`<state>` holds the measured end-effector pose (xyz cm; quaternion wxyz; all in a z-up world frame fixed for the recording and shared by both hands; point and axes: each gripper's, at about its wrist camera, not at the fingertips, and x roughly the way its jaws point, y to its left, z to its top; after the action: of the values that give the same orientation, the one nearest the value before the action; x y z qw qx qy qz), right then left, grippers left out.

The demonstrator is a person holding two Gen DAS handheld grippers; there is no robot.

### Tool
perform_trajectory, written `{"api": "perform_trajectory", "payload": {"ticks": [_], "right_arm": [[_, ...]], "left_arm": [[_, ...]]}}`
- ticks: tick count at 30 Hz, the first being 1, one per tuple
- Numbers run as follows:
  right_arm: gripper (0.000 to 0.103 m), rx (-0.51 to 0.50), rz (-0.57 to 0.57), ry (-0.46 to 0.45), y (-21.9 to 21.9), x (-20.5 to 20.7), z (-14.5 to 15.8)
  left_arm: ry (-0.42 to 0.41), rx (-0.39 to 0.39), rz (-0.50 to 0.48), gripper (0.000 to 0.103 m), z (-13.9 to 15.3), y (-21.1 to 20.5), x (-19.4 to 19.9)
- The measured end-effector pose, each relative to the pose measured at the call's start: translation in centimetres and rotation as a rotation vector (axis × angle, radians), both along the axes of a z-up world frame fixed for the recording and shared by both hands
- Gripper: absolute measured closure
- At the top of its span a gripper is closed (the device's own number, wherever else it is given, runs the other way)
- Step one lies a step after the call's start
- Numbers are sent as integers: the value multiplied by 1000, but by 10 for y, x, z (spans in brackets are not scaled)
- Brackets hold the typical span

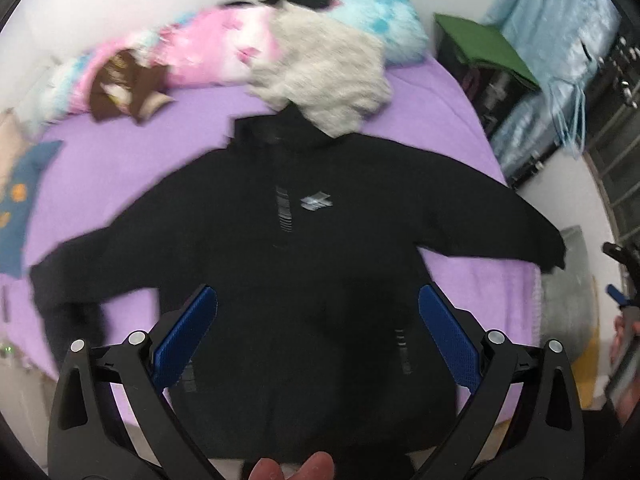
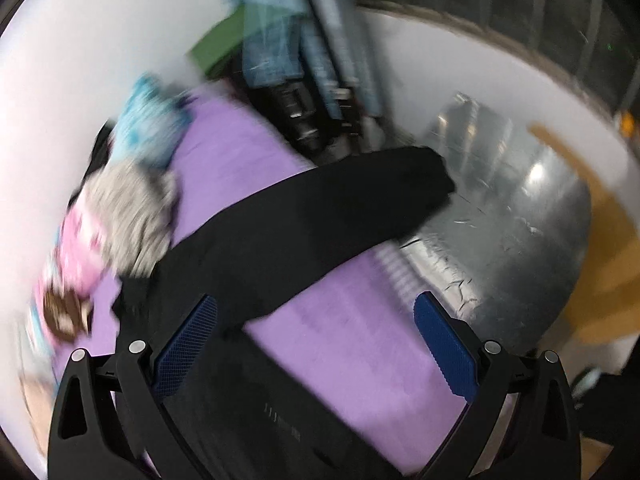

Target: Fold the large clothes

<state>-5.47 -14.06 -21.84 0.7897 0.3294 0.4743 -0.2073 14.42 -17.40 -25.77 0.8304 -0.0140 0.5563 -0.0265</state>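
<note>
Left wrist: purple bed point(image 1: 132, 152), white wall point(image 1: 120, 0).

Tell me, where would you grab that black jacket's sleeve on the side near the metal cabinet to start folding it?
Probably at the cuff of the black jacket. That sleeve lies stretched straight out, its end hanging just past the purple bed's edge, so the open right gripper could come in from the outer side and pinch the loose cuff, then carry it across the body.
</note>
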Motion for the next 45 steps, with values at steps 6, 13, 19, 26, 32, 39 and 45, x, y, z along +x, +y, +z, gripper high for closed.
{"api": "perform_trajectory", "payload": {"ticks": [6,13,19,26,32,39,45], "right_arm": [[6,76,-128,-10,-82,13,-83],[6,293,-332,-41,-136,21,-168],[7,355,-315,-29,-135,46,-200],[33,371,-307,-33,-117,70,-208],[71,331,-313,-39,-114,70,-214],[97,35,-40,-77,-73,92,-135],[101,-272,314,-106,21,114,-60]], "left_arm": [[101,-37,-54,6,-92,-60,35],[100,-87,-204,6,-136,-125,50],[166,-130,-178,6,-157,-141,61],[170,-123,-155,6,-149,-131,50],[162,-120,-143,6,-137,-115,48],[169,-212,-69,6,-105,-95,69],[136,-339,-33,6,-51,-92,102]]}}
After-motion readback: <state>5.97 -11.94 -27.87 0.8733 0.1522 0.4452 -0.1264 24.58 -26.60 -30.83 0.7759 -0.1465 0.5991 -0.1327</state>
